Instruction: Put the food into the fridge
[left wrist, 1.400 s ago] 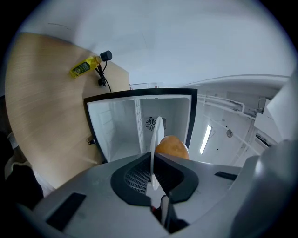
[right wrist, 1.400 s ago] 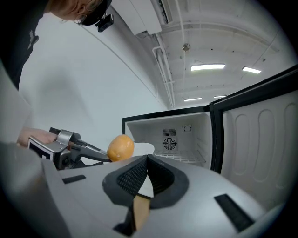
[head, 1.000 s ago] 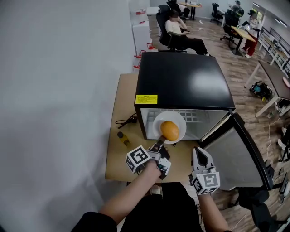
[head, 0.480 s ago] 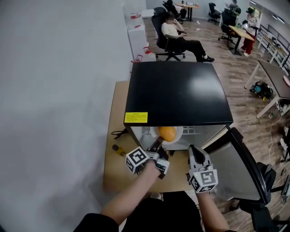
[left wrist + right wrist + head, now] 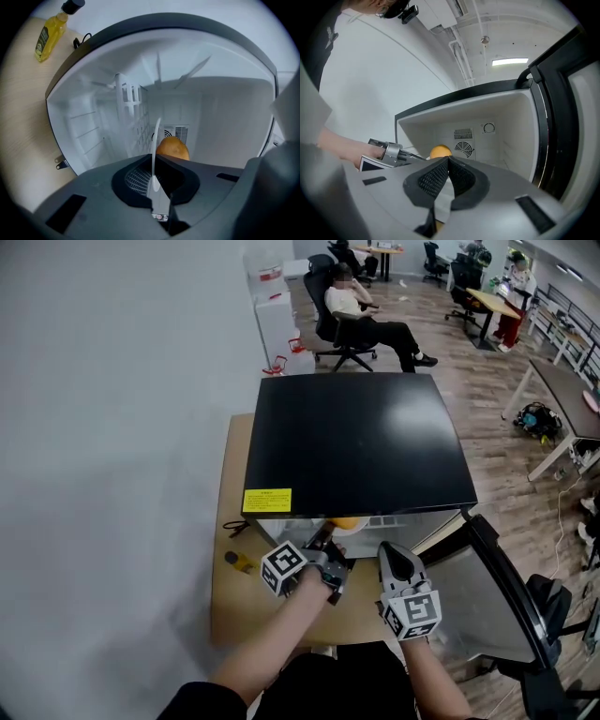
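Head view: the plate (image 5: 156, 133) with the orange (image 5: 345, 522) is going into the fridge (image 5: 356, 442).
A second ago the whole plate showed in front of the open fridge. Now only a bit of orange peeks out under the black top. The left hand-held gripper (image 5: 326, 542) is pinched tight on the plate's thin white rim and holds it inside the fridge. The right hand-held gripper (image 5: 394, 563) is closed with nothing in it, near the open door (image 5: 497, 596). I think the plate only needs setting down now.
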